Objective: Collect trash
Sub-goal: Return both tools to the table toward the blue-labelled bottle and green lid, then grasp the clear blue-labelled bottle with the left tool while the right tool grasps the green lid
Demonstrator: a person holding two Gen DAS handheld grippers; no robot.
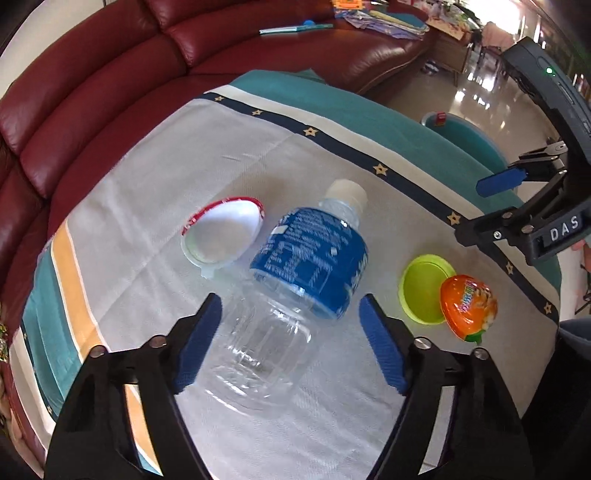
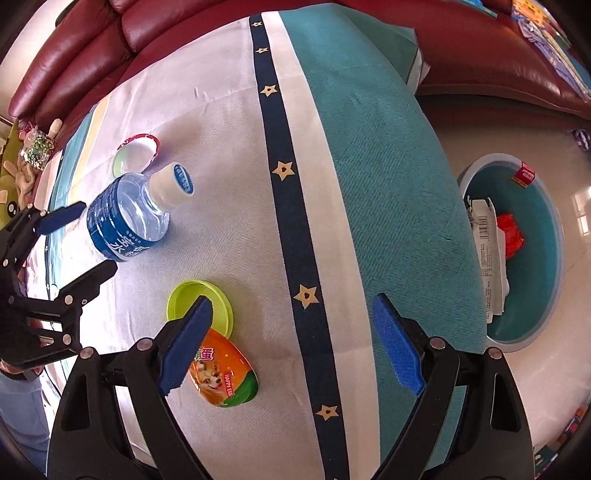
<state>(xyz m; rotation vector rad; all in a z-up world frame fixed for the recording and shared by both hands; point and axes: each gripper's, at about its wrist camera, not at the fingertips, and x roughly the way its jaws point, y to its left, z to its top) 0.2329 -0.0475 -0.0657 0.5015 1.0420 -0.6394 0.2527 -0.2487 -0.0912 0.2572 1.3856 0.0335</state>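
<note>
An empty clear plastic bottle [image 1: 295, 280] with a blue label and white cap lies on the cloth-covered table; it also shows in the right wrist view [image 2: 129, 214]. My left gripper [image 1: 291, 343] is open, its jaws on either side of the bottle's clear base, not closed on it. A white cup with a red rim [image 1: 225, 232] lies left of the bottle. A lime green lid [image 1: 424, 291] and an orange egg-shaped pack [image 1: 469, 308] lie to the right. My right gripper [image 2: 291, 343] is open and empty above the cloth, its left finger over the orange pack [image 2: 221, 376].
A round teal bin [image 2: 546, 240] with paper and red wrappers stands on the floor right of the table. A dark red leather sofa [image 1: 92, 92] curves behind the table. Books and papers [image 1: 369, 18] lie on the sofa.
</note>
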